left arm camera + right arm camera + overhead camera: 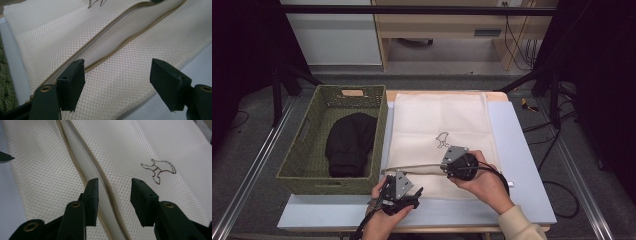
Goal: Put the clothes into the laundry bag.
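While the mesh bag (pixel 439 125) lies flat beside the basket (pixel 307 150), its open zip (pixel 417 168) runs crosswise between both grippers; the right gripper (pixel 113 195) straddles the upper lip, jaws apart and empty, nearer than the open, empty left gripper (pixel 117 82).

table (pixel 522 150): bore basket and mesh bag | basket (pixel 302 150): stood at left edge, just beside bag | garment (pixel 349 142): lay in basket | mesh bag (pixel 439 117): lay flat right of basket, zipper opening (pixel 417 167) across near end
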`<state>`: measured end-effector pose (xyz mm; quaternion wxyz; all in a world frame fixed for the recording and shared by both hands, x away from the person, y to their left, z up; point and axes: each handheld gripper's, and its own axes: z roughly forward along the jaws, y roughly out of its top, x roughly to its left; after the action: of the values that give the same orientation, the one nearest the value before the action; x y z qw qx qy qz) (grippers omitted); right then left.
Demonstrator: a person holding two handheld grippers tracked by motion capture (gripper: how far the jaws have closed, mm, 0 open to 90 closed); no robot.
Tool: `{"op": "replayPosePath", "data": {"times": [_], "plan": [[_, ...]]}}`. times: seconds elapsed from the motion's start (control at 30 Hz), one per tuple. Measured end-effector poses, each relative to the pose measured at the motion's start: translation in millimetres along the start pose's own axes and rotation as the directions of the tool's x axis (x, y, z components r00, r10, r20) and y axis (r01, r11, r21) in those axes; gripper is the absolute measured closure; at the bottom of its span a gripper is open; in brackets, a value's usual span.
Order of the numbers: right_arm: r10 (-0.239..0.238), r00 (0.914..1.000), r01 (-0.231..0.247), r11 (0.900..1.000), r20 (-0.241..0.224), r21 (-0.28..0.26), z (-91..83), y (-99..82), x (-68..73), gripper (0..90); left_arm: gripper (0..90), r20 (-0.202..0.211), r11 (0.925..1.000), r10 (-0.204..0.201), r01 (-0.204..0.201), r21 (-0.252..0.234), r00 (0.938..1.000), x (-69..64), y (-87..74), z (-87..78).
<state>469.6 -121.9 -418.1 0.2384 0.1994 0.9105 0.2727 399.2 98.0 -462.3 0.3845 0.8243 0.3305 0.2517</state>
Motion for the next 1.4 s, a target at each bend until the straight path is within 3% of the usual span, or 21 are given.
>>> {"op": "replayPosePath", "data": {"times": [0.17, 0.2, 0.27, 0.3, 0.33, 0.37, 0.4, 0.53, 0.63, 0.73, 0.93, 0.97, 1.4], "plan": [[-0.033, 0.9994, 0.033, 0.9968, 0.009, 0.073, 24.7, 2.0, 4.6, 46.2, 28.3, 0.004, 1.0, 0.001, -0.001, -0.001, 1.0, -0.7, 0.0, 1.8], [-0.032, 0.9993, 0.03, 0.996, 0.02, 0.085, 28.5, 2.2, 5.1, 48.2, 28.4, 0.008, 1.0, -0.004, 0.004, -0.005, 1.0, -1.3, -0.1, 2.6], [-0.019, 0.9988, 0.015, 0.9942, 0.045, 0.106, 32.4, 3.6, 4.4, 66.3, 30.3, 0.014, 1.0, 0.006, -0.006, 0.002, 0.9999, -0.9, -0.2, 3.4], [-0.019, 0.9988, 0.015, 0.9942, 0.045, 0.106, 32.4, 3.6, 4.4, 66.3, 31.2, 0.014, 1.0, 0.006, -0.006, 0.002, 0.9999, -0.9, -0.2, 3.4], [0.029, 0.9988, -0.032, 0.9964, 0.038, 0.079, 28.7, 6.2, 2.3, 78.2, 33.0, 0.016, 1.0, 0.009, -0.009, 0.004, 0.9998, -1.0, -0.2, 3.8], [0.029, 0.9988, -0.032, 0.9964, 0.038, 0.079, 28.7, 6.2, 2.3, 78.2, 33.9, 0.035, 1.0, -0.002, 0.002, 0.005, 0.9994, -2.2, -0.4, 4.6], [0.05, 0.9976, -0.053, 0.9965, 0.048, 0.065, 25.3, 8.8, 0.0, 84.3, 34.2, 0.038, 1.0, -0.005, 0.005, 0.0, 0.9993, -2.8, -0.3, 5.4], [0.105, 0.992, -0.107, 0.9937, 0.07, 0.032, 17.2, 18.1, -9.9, 86.5, 35.5, 0.024, 0.9997, 0.022, -0.022, -0.007, 0.9995, -3.3, 0.7, 10.0], [0.102, 0.9914, -0.104, 0.9943, 0.081, 0.022, 14.3, 23.4, -12.3, 86.9, 35.4, 0.038, 0.9997, 0.025, -0.025, 0.008, 0.999, -6.1, -0.1, 13.1], [0.098, 0.9878, -0.098, 0.9952, 0.121, -0.012, 7.3, 35.9, -17.8, 87.2, 35.4, 0.057, 0.9995, 0.028, -0.029, 0.013, 0.9979, -8.2, 0.0, 17.1], [0.088, 0.9821, -0.076, 0.9941, 0.166, -0.078, 0.4, 45.8, -20.5, 87.4, 35.8, 0.058, 0.9994, 0.032, -0.033, 0.013, 0.9978, -7.1, 1.8, 19.0], [0.1, 0.9769, -0.081, 0.991, 0.189, -0.107, -3.3, 49.9, -22.0, 87.5, 35.8, 0.057, 0.9996, 0.026, -0.027, 0.007, 0.9981, -7.2, 1.9, 19.2], [0.144, 0.964, -0.097, 0.9725, 0.223, -0.212, -15.7, 76.8, -39.9, 87.7, 36.2, 0.048, 0.9986, 0.053, -0.053, 0.001, 0.9974, -8.2, 4.2, 17.1]]}}
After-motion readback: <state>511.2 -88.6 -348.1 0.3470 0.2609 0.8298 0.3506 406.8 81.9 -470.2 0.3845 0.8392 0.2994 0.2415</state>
